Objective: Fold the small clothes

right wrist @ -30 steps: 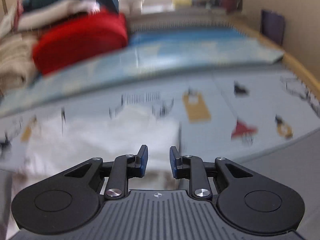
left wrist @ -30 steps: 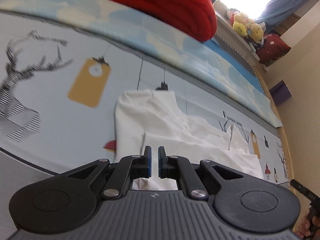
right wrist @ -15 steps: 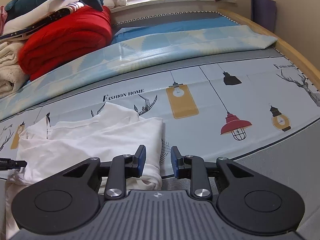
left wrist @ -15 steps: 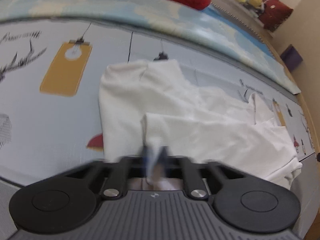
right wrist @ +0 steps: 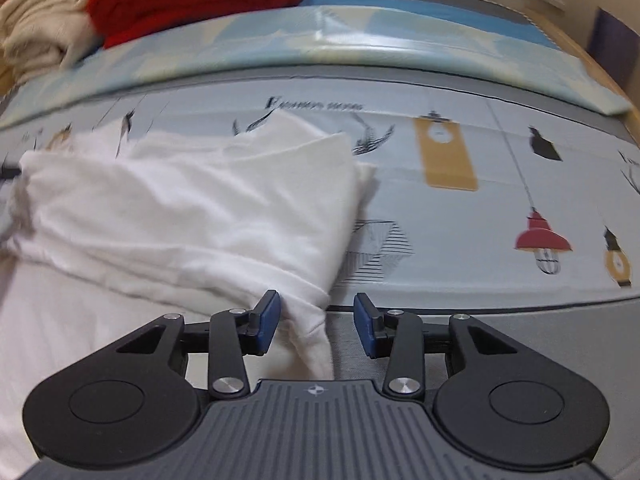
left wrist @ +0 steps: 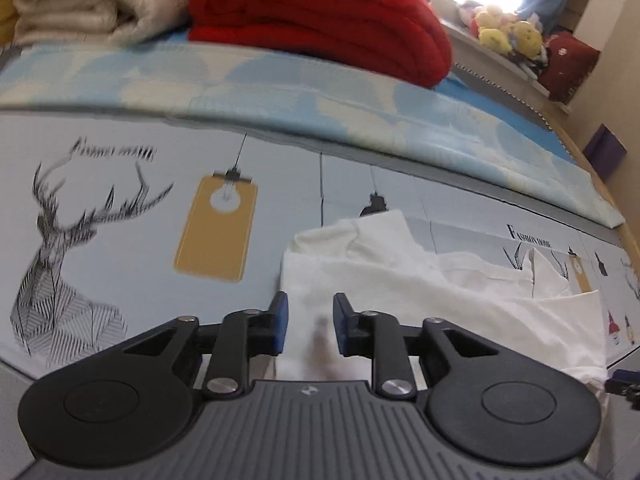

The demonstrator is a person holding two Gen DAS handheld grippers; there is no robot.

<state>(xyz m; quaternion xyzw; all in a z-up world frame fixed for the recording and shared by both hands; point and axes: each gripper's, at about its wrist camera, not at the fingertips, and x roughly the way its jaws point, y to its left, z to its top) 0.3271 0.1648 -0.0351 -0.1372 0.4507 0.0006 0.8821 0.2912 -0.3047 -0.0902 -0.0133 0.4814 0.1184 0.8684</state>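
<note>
left gripper (left wrist: 307, 322): opening, pads clear of white shirt (left wrist: 420, 292) | right gripper (right wrist: 316, 322): opening, shirt corner between, untouched | near hem hidden behind grippers

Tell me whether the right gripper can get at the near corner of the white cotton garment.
Probably yes. The right gripper has its jaws opening, and the white cotton garment has its corner hanging loose between them, with nothing in the way.

Left and right of the white garment (left wrist: 420, 292) the printed sheet (left wrist: 120, 280) lies bare; beyond it, a red blanket (left wrist: 320, 20) blocks passage.
</note>
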